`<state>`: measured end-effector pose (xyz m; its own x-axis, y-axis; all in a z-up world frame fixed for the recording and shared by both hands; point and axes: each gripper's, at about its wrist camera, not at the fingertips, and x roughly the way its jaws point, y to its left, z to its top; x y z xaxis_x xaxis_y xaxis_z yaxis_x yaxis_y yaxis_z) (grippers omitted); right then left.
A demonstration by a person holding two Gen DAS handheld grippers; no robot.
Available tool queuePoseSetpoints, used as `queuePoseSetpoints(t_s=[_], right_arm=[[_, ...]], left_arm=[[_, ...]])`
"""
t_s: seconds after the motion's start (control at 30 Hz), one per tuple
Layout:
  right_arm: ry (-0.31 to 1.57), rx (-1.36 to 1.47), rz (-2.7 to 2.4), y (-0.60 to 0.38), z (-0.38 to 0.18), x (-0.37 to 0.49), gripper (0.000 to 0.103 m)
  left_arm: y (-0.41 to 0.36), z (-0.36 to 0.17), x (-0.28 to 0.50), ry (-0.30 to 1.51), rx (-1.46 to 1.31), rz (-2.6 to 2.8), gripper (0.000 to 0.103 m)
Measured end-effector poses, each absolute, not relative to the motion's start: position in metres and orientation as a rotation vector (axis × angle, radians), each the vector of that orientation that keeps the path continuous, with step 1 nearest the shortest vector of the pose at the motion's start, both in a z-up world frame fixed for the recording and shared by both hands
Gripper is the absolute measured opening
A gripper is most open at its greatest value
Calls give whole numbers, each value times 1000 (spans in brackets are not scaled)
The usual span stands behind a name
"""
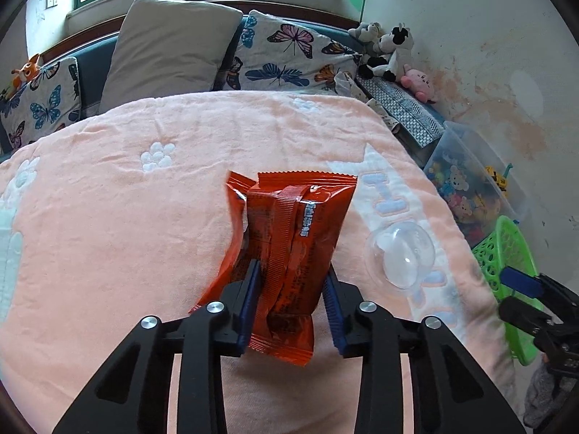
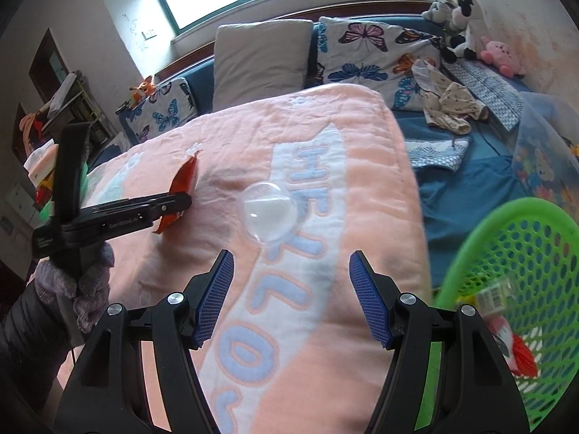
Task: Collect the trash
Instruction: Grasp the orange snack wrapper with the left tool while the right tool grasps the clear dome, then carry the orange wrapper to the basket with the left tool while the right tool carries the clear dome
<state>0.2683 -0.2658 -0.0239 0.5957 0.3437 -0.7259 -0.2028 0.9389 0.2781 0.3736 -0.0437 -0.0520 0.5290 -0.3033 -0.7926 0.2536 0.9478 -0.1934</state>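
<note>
Two grippers work: left gripper (image 1: 291, 300) clamped on the orange snack wrapper (image 1: 289, 238), right gripper (image 2: 289, 300) apart, empty. Next, I judge, the wrapper goes to the green basket (image 2: 481, 231) right of the wrapper.

The pink blanket (image 2: 253, 137) reads "HELLO" in pale blue letters — the red wrapper's (image 1: 289, 231) white print is illegible.

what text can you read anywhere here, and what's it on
"HELLO": big pale blue letters down the white band of the pink blanket.
White print on the orange snack wrapper, held in the left gripper: too small to read.
Small print on the left gripper's side, right wrist view: too blurred.
Barcode label on a packet in the green basket: unreadable.
Nothing readable on the clear plastic dome.
</note>
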Motion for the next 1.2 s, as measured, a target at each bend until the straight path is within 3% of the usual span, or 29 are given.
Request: queuePoseSetpoints(t_s=[0.23, 0.53, 0.7, 1.2], right_arm=[[893, 131, 353, -237, -35, 293, 67], [912, 105, 357, -216, -51, 325, 62], [914, 54, 338, -203, -59, 336, 57], [895, 54, 335, -206, -53, 326, 56]], left_arm=[[-27, -36, 364, 935, -98, -334, 20], [-9, -23, 347, 902, -97, -337, 14], [-6, -21, 343, 897, -105, -346, 14], [-10, -17, 330, 891, -112, -378, 13]])
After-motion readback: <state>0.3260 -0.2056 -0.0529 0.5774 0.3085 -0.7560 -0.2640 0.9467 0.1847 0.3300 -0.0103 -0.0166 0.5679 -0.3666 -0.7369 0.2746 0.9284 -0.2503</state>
